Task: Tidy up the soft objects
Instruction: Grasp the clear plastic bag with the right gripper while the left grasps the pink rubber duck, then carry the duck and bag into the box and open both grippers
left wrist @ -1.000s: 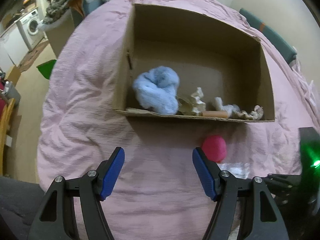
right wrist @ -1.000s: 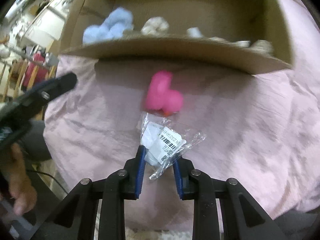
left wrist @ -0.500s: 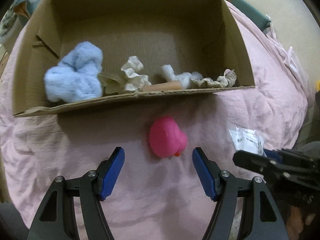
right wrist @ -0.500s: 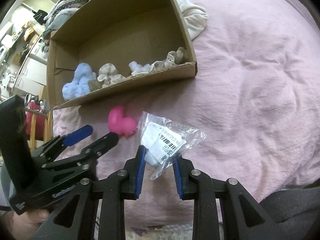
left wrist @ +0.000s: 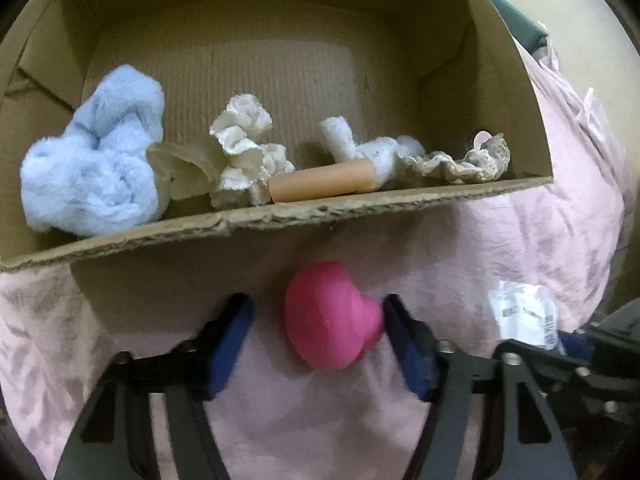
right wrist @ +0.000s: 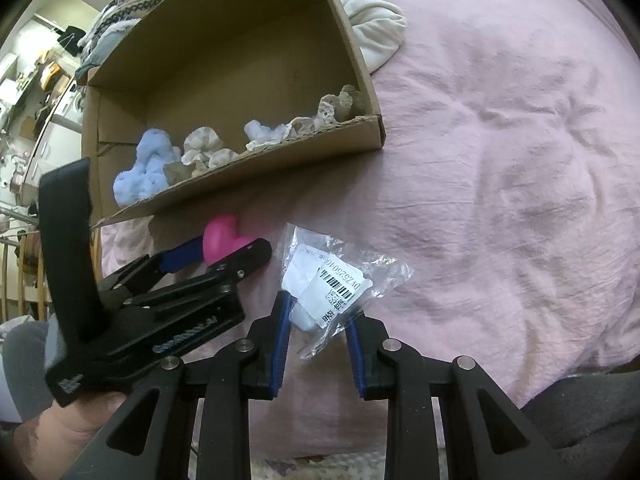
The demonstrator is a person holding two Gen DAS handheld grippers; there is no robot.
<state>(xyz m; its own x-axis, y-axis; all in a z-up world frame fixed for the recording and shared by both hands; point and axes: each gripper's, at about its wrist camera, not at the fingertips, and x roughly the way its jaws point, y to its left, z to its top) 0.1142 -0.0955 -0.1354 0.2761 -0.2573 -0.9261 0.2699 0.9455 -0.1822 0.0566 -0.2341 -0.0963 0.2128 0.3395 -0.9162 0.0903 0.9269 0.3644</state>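
We count several soft things already in the cardboard box (left wrist: 480, 80): a blue fluffy piece (left wrist: 88, 168) at its left end, white frilly pieces (left wrist: 244, 152) mid-box, a peach tube (left wrist: 322, 186) against the front wall, and a lacy beige piece (left wrist: 460, 164) at the right. So we judge a good share done.

Two items are left outside on the pink bedcover (right wrist: 500, 140). The pink duck (left wrist: 330, 316) lies just in front of the box's front wall. The left gripper (left wrist: 316, 332) is spread wide around it, with the right pad (left wrist: 404, 344) touching or almost touching the duck's head and the left pad (left wrist: 228, 340) apart from its body. No grasp yet.

The right gripper (right wrist: 318, 320) is narrowed on a clear plastic packet (right wrist: 332, 280) with a barcode label. The packet sits between its blue pads, and we read it as held.

The box's front wall is low with a ragged torn edge, so the lift over it should be modest. The floor behind the row of items is bare, with plenty of drop room there. The two grippers sit near each other, and the right one is just beside the duck's right side, so crowding is a risk if both go in together. The left finger tip is close to the box's front wall. A cream cloth (right wrist: 376, 36) lies behind the box, out of the way.
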